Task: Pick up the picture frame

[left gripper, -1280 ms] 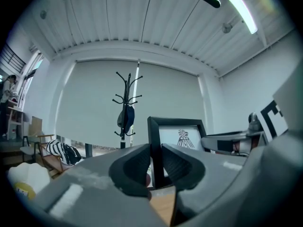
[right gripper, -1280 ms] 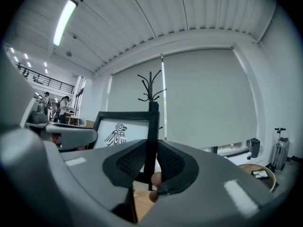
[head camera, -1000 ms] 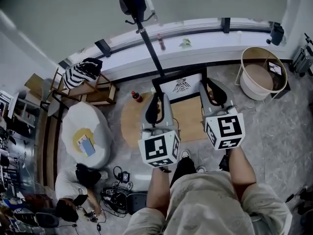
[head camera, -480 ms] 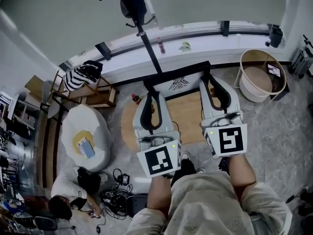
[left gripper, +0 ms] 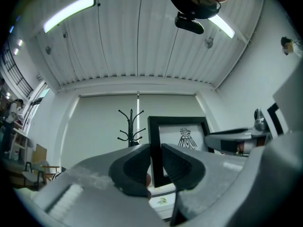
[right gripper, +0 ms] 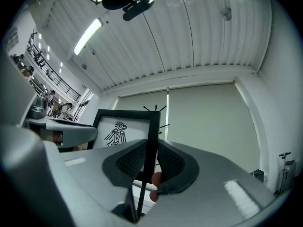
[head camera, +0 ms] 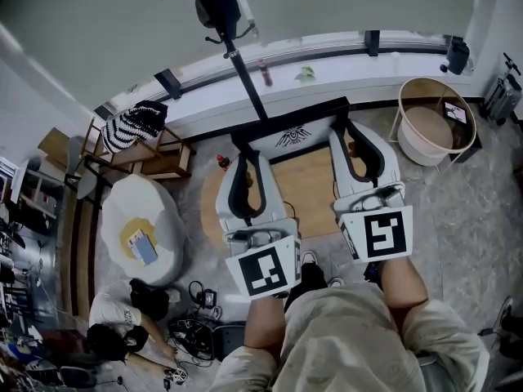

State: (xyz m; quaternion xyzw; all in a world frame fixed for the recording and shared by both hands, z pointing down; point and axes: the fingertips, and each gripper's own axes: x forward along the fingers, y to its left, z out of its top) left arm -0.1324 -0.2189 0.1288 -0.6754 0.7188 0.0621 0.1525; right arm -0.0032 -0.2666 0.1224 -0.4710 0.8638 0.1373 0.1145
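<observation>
Picture frame (head camera: pixel 298 140), one, upright, two grippers pinching it, left gripper (head camera: pixel 245 157) on left edge, right gripper (head camera: pixel 353 131) on right edge.

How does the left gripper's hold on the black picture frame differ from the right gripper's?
The left gripper is shut on the left side bar of the black rectangular picture frame; the right gripper is shut on its right side bar. In the head view, the left gripper's marker cube sits lower in the picture than the right gripper's. Both clamp a side bar between their dark pads.
</observation>
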